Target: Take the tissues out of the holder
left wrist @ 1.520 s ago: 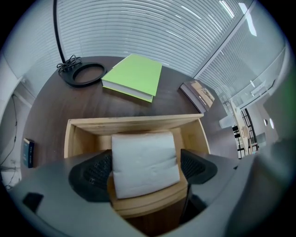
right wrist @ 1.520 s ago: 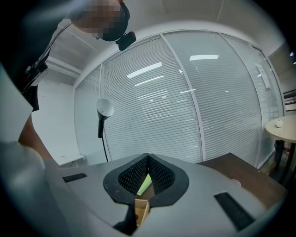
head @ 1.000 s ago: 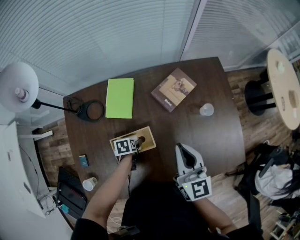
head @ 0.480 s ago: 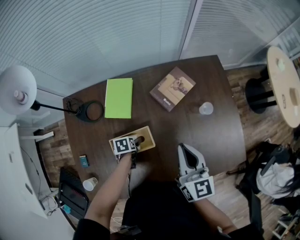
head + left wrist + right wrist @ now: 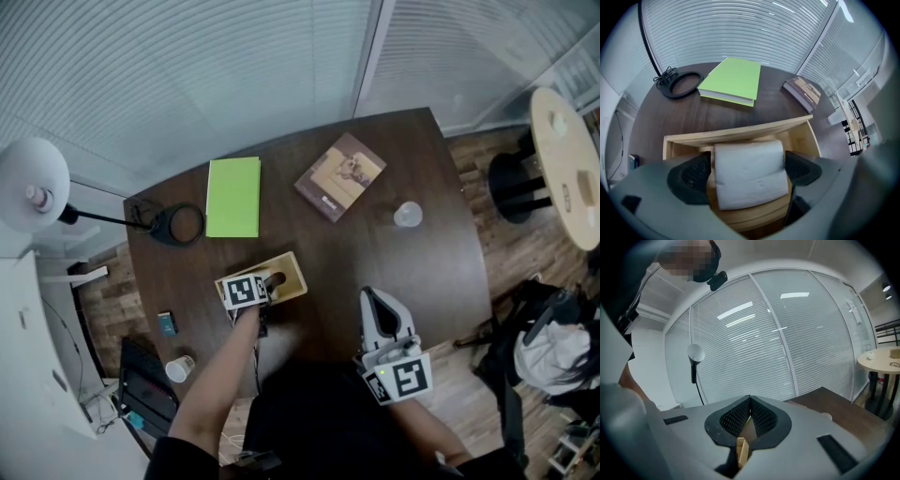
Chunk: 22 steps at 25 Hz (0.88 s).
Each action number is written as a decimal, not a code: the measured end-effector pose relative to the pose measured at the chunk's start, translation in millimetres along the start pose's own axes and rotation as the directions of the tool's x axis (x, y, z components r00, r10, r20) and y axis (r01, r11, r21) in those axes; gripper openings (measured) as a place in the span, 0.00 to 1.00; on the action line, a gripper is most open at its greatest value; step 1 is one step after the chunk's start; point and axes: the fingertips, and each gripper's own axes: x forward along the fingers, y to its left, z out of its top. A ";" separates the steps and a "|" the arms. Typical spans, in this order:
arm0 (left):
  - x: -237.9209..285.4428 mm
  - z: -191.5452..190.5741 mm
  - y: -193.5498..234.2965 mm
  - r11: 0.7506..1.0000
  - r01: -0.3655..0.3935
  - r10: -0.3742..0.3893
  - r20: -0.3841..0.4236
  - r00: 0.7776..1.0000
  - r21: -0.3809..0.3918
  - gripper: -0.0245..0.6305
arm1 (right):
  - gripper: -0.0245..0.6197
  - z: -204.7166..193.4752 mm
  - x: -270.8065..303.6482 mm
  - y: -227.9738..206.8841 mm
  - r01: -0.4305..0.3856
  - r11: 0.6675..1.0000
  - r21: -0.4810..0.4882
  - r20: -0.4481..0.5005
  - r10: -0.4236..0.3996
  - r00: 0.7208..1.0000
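A pale wooden holder (image 5: 292, 276) stands near the table's front left. In the left gripper view a white pack of tissues (image 5: 749, 180) sits in the holder (image 5: 736, 133). My left gripper (image 5: 747, 169) reaches down into it, its dark pads pressed against both sides of the pack. From the head view that gripper (image 5: 271, 280) shows over the holder, its marker cube hiding the tissues. My right gripper (image 5: 373, 296) hovers at the table's front edge, well right of the holder. Its jaws (image 5: 750, 404) are shut with nothing held.
A green notebook (image 5: 232, 196) and a brown book (image 5: 339, 176) lie at the back of the dark table (image 5: 412, 272). A clear cup (image 5: 407, 215) stands right, a lamp base (image 5: 178, 224) left. A small blue object (image 5: 167, 322) lies near the left edge.
The right gripper has drifted slightly back toward the person and to the right. The left gripper stays at the holder on the tissues.
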 end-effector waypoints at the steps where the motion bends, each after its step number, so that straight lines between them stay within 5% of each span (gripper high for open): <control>1: 1.5 -1.8 -1.3 1.000 0.005 -0.005 -0.009 1.000 -0.001 0.78 | 0.05 0.5 -0.5 -1.8 0.004 1.000 0.001 0.002 -0.004 1.000; 22: 28.4 -9.4 -6.9 0.999 0.041 -0.036 -0.107 0.994 0.036 0.83 | 0.05 -0.4 6.5 1.0 -0.007 1.000 -0.006 -0.001 0.007 1.000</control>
